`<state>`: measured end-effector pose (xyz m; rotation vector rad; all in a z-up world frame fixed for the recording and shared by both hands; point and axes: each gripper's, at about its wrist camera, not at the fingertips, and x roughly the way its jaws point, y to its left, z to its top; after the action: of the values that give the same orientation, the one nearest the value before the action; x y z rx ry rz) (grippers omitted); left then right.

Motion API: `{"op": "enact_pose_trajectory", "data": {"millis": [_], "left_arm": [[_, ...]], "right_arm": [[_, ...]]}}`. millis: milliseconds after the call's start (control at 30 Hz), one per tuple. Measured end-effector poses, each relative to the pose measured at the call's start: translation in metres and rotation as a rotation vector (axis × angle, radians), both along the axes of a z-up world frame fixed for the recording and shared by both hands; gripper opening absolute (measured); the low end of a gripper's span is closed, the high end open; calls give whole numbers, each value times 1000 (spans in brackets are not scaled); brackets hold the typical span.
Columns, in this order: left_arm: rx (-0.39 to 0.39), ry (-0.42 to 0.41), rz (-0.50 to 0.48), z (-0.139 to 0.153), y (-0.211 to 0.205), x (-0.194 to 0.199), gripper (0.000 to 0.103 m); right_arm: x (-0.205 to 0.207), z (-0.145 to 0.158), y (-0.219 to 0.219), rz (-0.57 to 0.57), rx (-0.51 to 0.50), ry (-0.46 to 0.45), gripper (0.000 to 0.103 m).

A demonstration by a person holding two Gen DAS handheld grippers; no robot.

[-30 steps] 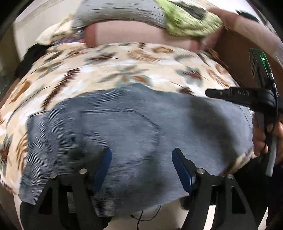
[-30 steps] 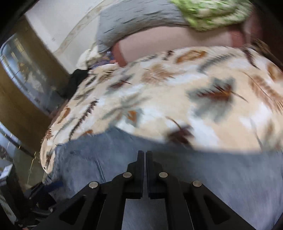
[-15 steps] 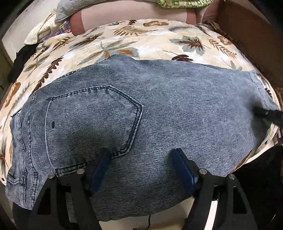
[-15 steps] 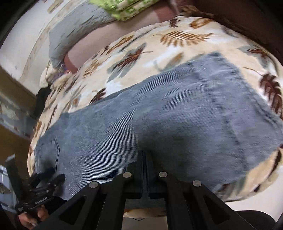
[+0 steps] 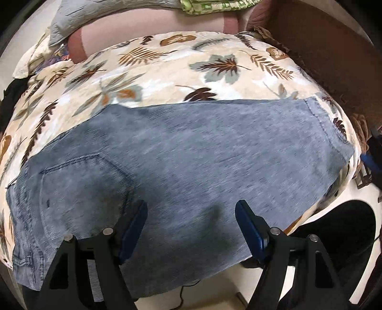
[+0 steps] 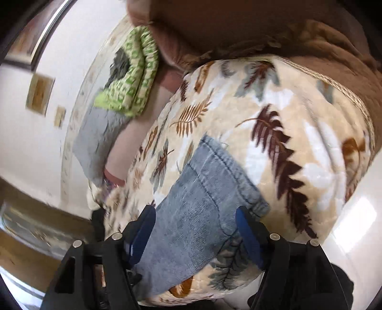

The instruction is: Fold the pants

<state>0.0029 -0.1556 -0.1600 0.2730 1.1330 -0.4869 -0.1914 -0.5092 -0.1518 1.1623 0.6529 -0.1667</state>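
Cream plush blanket (image 5: 167,78) printed with brown and grey-green leaves covers the bed and serves as the reference surface. Grey quilt (image 5: 100,14) and green patterned cloth (image 6: 133,78) lie at the far end of the blanket, against the white wall.

Blue denim pants (image 5: 191,155) lie flat across the near part of the blanket, lengthwise from side to side. In the left wrist view the back pocket (image 5: 81,186) end sits toward the blanket's left edge and the stitched leg hem (image 6: 229,171) toward its right edge. The near side of the pants overhangs the blanket's front edge.

Left gripper (image 5: 191,229): jaws apart, blue pads standing over the near edge of the pants beside the pocket; the pads do not press the denim.

Right gripper (image 6: 195,231): jaws opening, positioned at the blanket's right end. The hem end of the leg lies between the two pads in this view, and the pads are not pressing it. The image is motion-blurred, so contact with the fabric below cannot be determined.
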Motion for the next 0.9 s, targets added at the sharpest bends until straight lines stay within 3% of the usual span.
{"op": "enact_pose_trajectory", "data": {"millis": [200, 333, 367, 400, 433, 567, 700, 800, 900], "left_arm": [[17, 7, 7, -9, -30, 12, 76], [68, -8, 4, -25, -47, 20, 76], [91, -7, 4, -32, -49, 22, 78], [110, -20, 5, -38, -51, 25, 87], [112, -45, 20, -38, -50, 26, 90], [118, -13, 43, -34, -49, 28, 90], [45, -105, 11, -7, -56, 19, 90], [39, -75, -10, -12, -66, 23, 90], [98, -16, -1, -36, -76, 32, 91]], "right_arm": [[-1, -25, -6, -29, 91, 47, 73], [2, -44, -7, -43, 127, 71, 73], [4, -48, -7, -45, 131, 84, 73], [5, -51, -7, -47, 138, 89, 73], [7, -52, -7, -50, 147, 85, 73], [14, -53, -9, -64, 125, 97, 73], [17, -63, -9, -63, 156, 99, 73], [17, -64, -9, -75, 158, 78, 73], [18, -66, -9, -81, 157, 73, 73]]}}
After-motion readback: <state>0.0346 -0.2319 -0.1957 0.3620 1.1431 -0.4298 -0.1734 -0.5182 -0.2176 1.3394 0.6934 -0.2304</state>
